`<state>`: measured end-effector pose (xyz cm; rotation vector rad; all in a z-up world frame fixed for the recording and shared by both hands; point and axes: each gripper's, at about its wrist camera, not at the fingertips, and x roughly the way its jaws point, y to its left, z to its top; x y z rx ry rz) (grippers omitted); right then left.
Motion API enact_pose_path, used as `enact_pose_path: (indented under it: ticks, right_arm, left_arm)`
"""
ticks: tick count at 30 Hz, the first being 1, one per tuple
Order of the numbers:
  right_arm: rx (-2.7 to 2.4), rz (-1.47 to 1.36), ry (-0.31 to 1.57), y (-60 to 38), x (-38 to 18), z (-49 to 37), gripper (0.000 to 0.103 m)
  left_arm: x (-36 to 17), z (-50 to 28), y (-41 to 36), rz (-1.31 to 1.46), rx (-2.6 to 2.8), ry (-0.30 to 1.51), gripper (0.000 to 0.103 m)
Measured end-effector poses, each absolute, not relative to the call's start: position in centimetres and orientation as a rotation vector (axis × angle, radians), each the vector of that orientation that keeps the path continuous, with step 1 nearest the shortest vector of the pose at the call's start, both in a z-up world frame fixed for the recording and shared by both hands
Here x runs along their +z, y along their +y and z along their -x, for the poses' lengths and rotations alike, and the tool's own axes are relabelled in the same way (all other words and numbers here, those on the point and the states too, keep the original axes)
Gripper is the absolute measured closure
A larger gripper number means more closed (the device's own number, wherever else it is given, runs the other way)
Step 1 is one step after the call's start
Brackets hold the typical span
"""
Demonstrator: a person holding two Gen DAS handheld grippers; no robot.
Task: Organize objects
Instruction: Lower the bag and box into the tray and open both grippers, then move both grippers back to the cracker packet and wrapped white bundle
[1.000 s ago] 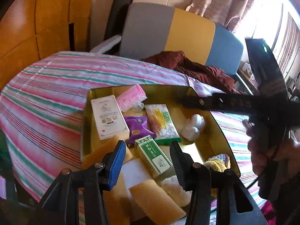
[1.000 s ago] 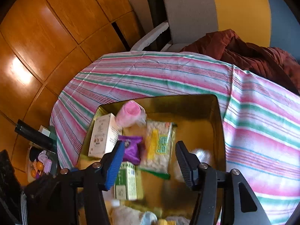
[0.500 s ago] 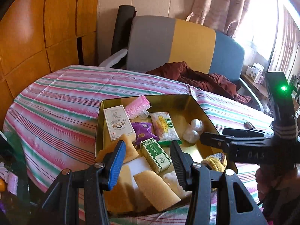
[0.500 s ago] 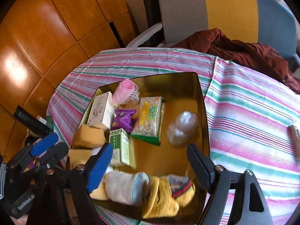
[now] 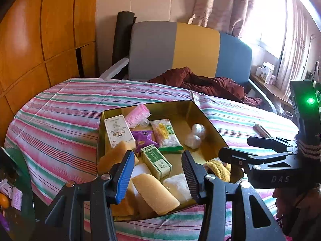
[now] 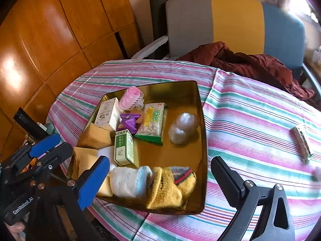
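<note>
1. "DAS" stands in pale letters on the black side of the right gripper (image 5: 234,147), seen from the left wrist view.
2. "GenRobot.AI" stands in white on the black body of the left gripper (image 6: 50,149), at the lower left of the right wrist view.
3. "RUI DAN" runs along the yellow band of the snack packet (image 6: 152,121) lying in the gold tin (image 6: 203,140); green Chinese characters sit beside it, too small to read.
4. The white box (image 5: 118,130) and the green box (image 5: 156,160) carry Chinese print that cannot be made out.
</note>
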<state>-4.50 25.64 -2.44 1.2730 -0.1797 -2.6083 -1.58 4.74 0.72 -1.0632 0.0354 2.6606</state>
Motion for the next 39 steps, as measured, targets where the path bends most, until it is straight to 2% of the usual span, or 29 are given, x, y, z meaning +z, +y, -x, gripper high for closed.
enact_pose_path:
  ticks: [18, 39]
  right_arm:
    - [-2.725, -1.346, -0.280, 33.3, -3.5, 2.2, 0.001]
    - [-2.967, -1.565, -0.508, 51.5, -4.4, -0.3, 0.001]
  left_arm:
    - [1.3, 0.0, 8.6, 1.023, 2.579, 0.158, 0.054]
    - [0.9, 0.0, 17.6, 0.982, 2.390, 0.351, 0.054]
